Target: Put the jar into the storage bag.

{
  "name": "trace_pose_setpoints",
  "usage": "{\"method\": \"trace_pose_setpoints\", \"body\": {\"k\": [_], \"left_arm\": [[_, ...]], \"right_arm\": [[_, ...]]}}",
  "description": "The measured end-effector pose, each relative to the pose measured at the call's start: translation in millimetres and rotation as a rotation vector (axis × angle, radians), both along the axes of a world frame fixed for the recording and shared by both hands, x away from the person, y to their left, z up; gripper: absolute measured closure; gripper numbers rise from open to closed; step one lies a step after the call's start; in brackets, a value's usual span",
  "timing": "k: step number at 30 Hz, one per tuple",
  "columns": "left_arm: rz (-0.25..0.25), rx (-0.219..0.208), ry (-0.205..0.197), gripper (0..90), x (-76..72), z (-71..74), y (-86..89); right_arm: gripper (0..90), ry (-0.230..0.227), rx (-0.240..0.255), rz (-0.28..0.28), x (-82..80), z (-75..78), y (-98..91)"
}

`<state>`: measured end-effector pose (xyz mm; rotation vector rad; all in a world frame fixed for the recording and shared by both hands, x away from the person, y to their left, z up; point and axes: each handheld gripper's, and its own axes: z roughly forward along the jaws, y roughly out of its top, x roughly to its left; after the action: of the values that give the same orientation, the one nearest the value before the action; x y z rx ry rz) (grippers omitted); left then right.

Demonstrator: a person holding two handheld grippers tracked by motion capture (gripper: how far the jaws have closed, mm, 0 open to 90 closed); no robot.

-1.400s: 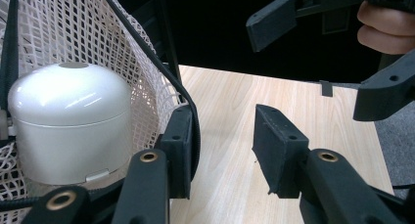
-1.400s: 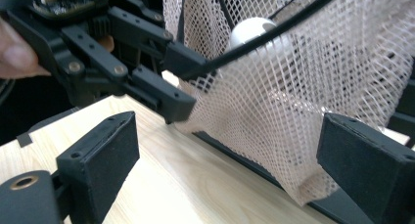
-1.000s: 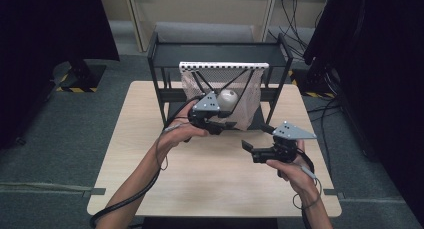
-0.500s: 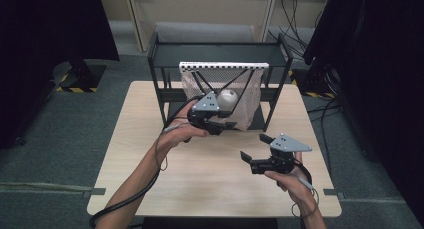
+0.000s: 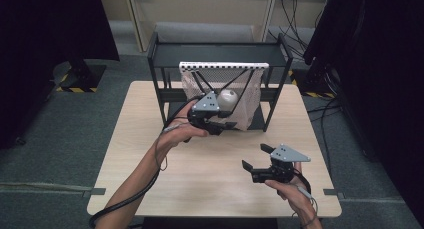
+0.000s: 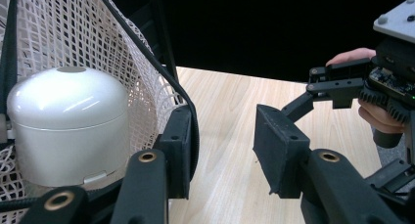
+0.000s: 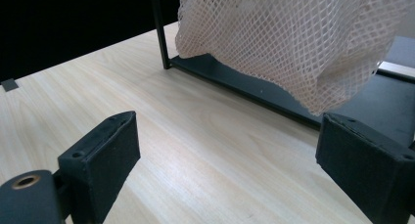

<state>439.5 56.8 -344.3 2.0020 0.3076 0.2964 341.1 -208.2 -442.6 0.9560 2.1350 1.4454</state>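
Note:
A white mesh bag [image 5: 250, 101] hangs from a dotted bar on a black rack [image 5: 215, 54] at the back of the wooden table [image 5: 150, 139]. Inside the bag sits a white domed container [image 5: 229, 96], close up in the left gripper view [image 6: 68, 121]. My left gripper [image 5: 222, 125] is at the bag's lower front. Its jaws stand apart [image 6: 227, 145], one pad against the bag's black cord rim [image 6: 188, 106], with bare table between them. My right gripper [image 5: 254, 156] is low over the table at the front right. It stands open [image 7: 225, 160] and empty, facing the bag [image 7: 293, 38].
The rack's black base shelf [image 7: 274, 94] lies under the bag, with an upright post [image 7: 159, 28] at its corner. Bare wood stretches across the table's front and left. Cables trail from both hands. Dark curtains and grey floor surround the table.
My right gripper has sunk toward the tabletop and come a little nearer the front edge. The left gripper, the bag and the container have kept still.

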Motion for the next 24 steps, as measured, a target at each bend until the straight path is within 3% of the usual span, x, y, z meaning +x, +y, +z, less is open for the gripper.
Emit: {"method": "trace_pose_setpoints", "body": {"k": [24], "left_arm": [[-0.002,-0.002,-0.005,58.5,-1.0,0.2,0.5]], "right_arm": [[9.3,0.039,0.0,-0.014,-10.8,-30.6,-9.1]]}}
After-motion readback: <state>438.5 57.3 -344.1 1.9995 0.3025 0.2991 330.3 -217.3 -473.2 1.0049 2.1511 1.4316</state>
